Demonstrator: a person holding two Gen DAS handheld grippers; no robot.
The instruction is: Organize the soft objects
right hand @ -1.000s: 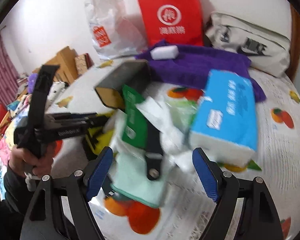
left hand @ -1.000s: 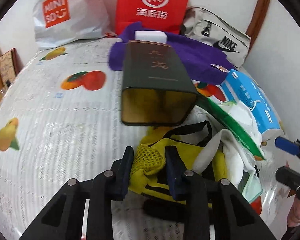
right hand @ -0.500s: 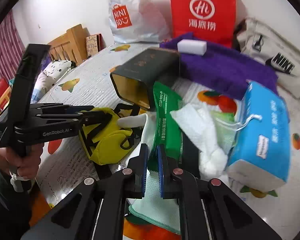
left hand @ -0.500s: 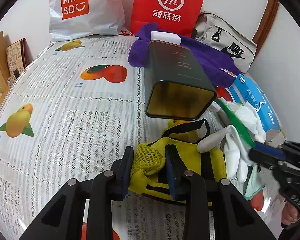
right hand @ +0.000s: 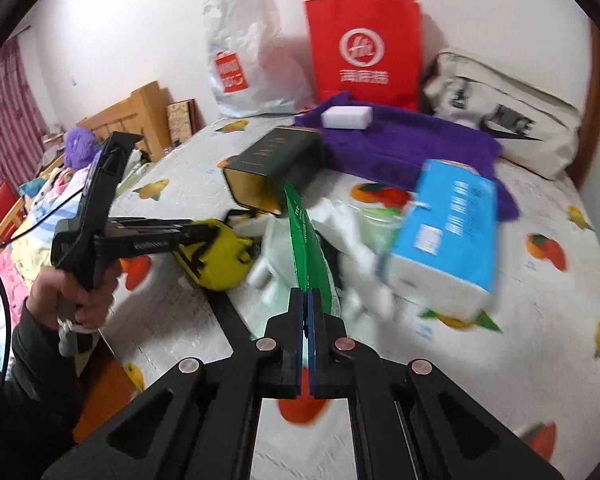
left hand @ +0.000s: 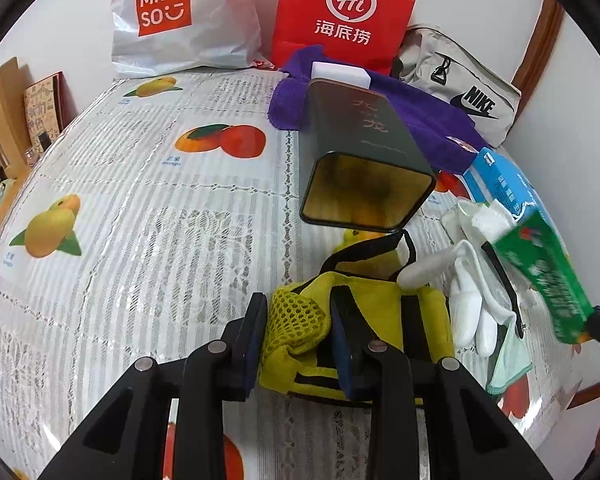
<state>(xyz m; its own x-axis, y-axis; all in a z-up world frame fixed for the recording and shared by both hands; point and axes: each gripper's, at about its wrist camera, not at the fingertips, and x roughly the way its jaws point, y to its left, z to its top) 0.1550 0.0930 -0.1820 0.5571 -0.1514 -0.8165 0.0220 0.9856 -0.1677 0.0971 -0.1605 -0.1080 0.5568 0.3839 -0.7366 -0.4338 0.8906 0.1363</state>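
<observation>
- The left gripper (left hand: 296, 336) has its fingers clamped on one yellow bag (left hand: 364, 320) lying on the counter (left hand: 140, 240).
- The right gripper (right hand: 307, 320) has its fingers pressed together on one green packet (right hand: 306, 248), lifted above the pile.
- One dark tin (left hand: 360, 160) lies open.
- One blue tissue pack (right hand: 448, 232), two shopping bags.

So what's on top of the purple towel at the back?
A white rectangular block lies on the purple towel. The dark green tin and the blue tissue pack cover its near edge, so what lies beneath them cannot be seen.
</observation>
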